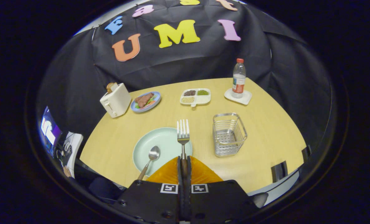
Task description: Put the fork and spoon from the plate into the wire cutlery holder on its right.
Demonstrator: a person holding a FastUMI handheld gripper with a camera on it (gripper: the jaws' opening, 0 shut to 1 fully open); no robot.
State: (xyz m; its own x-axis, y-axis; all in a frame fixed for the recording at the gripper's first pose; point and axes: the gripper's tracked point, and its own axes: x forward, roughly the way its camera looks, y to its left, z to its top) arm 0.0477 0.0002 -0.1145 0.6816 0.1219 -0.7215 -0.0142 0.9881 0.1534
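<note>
My gripper [184,159] is shut on the handle of a metal fork [183,133], whose tines point away from me above the right part of a pale green plate [166,140]. The fork appears lifted off the plate. A metal spoon [150,158] lies on the plate's left part, bowl up, its handle running toward me over the rim. The wire cutlery holder [228,133] stands empty on the wooden table [265,124], to the right of the plate and just ahead of the fingers on the right.
Beyond the plate stand a white toaster [116,100] with bread, a blue plate with meat [145,101], a divided white dish of grains [195,96] and a water bottle [238,77] on a white coaster. The table's near edge runs just under the fingers.
</note>
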